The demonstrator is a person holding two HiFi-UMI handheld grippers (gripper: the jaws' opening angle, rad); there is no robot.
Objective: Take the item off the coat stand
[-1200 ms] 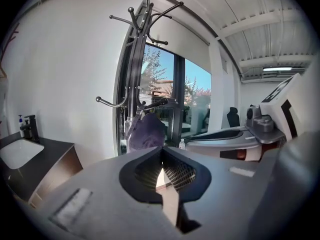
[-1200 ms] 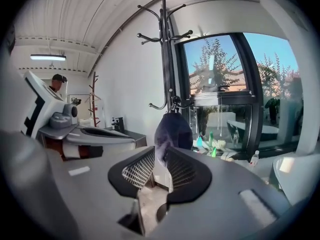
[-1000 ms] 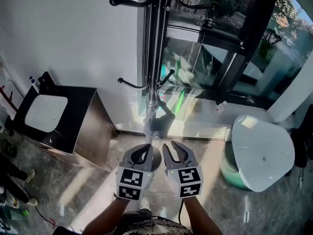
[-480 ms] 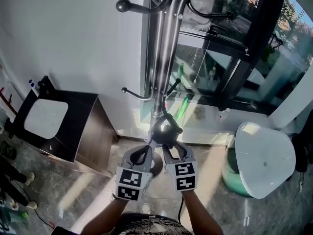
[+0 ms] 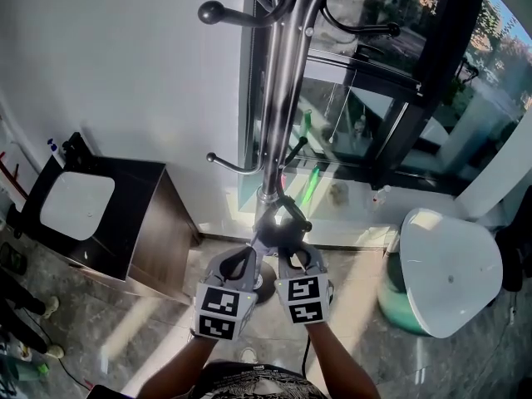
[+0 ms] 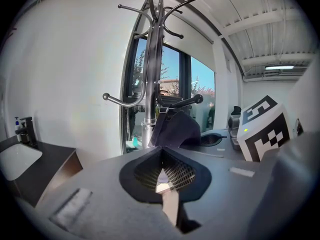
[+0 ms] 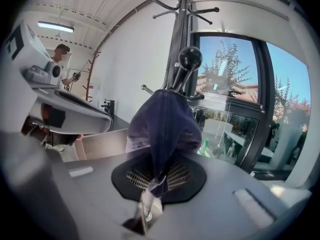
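Only the right gripper view shows your right gripper point(image 7: 150, 186) with its fingers closing, pinching the dark cap point(image 7: 160, 126), which hangs on a lower hook point(image 7: 189, 59) of the coat stand point(image 5: 283, 98), centre frame. Your left gripper point(image 6: 161, 154) has its fingers pressed together, empty. A second ago both grippers were short of the cap.

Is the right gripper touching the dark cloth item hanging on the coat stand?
Touching. The right gripper view shows the right gripper with its jaws closing and the lower edge of the dark cloth item pinched between them.
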